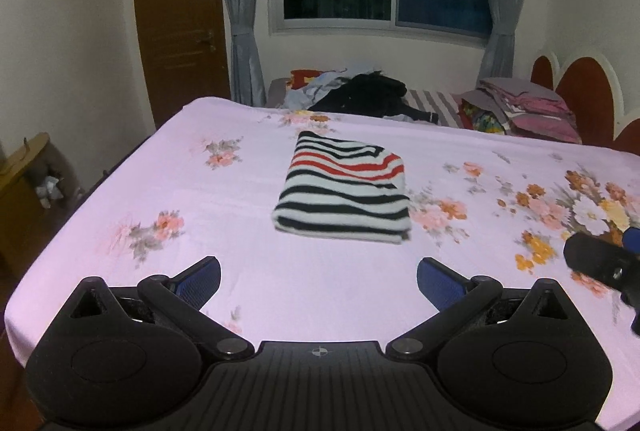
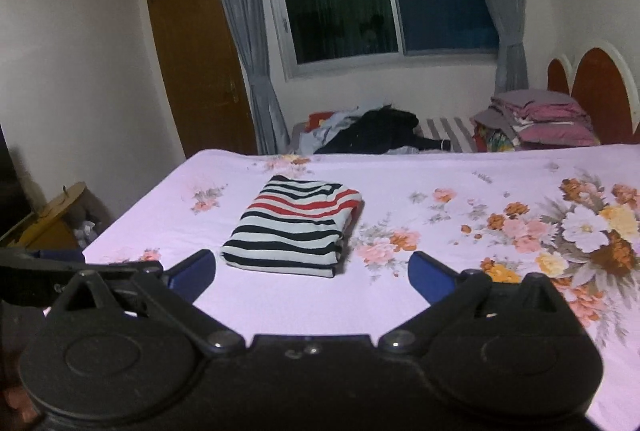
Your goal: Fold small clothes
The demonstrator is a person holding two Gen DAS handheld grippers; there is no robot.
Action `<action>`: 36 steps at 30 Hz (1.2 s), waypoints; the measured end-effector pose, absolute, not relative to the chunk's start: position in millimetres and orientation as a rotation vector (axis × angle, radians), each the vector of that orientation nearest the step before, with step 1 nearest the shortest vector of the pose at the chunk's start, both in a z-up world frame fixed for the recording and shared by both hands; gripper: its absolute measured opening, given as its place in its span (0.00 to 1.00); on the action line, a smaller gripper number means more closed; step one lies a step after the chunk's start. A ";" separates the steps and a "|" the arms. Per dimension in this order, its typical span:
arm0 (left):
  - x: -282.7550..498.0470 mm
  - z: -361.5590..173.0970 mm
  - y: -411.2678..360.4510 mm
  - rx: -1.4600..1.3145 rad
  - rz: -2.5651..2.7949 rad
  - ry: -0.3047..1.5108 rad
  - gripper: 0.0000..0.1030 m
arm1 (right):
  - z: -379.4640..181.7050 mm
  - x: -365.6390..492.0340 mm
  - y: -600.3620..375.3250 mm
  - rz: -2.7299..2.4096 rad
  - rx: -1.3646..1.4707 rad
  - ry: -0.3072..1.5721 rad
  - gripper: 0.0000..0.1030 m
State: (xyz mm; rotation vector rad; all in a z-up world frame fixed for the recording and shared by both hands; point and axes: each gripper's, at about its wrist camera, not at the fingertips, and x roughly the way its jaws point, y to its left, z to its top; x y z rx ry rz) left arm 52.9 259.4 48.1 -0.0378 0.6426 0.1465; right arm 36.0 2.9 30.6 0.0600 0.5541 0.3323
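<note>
The striped garment point(image 1: 344, 187) is seen lying folded into a compact rectangle on the pink floral bedsheet point(image 1: 240, 271), its black, white and red bands stacked in neat layers, and nothing is touching it. Just short of its near edge, the left gripper point(image 1: 319, 279) is held with its blue-padded fingers spread wide and nothing between them. The right gripper point(image 2: 312, 273) is likewise splayed and holding nothing, the garment's near edge lying just beyond its fingertips. This fold is judged finished, with the piece released. A fresh item is called for next: beyond the garment, past the far edge of the sheet, a loose heap of dark and light clothes point(image 1: 360, 93) is waiting, and to the right of that a stack of folded bedding point(image 1: 520, 103) is visible. A reach across the garment would be needed, and it should be cleared without being disturbed.
</note>
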 end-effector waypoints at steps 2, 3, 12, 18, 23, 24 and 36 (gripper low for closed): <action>40.1 50.6 256.9 -0.046 0.136 0.642 1.00 | 35.7 23.2 -1.0 0.334 0.062 0.535 1.00; 33.2 51.6 256.6 -0.049 0.137 0.639 1.00 | 37.7 17.9 -2.4 0.331 0.059 0.529 1.00; 0.4 56.9 259.1 -0.071 0.159 0.640 1.00 | 42.1 -6.6 -6.3 0.338 0.086 0.507 1.00; -5.8 63.7 261.2 -0.047 0.174 0.617 1.00 | 43.6 -10.0 -3.9 0.341 0.090 0.496 1.00; -1.5 66.3 259.5 -0.053 0.166 0.618 1.00 | 42.3 -10.5 -4.4 0.332 0.085 0.492 1.00; -0.5 66.2 259.4 -0.056 0.164 0.619 1.00 | 42.2 -10.7 -4.6 0.333 0.087 0.494 1.00; 6.5 61.4 259.9 -0.072 0.175 0.643 1.00 | 37.0 -8.6 -1.9 0.324 0.089 0.511 1.00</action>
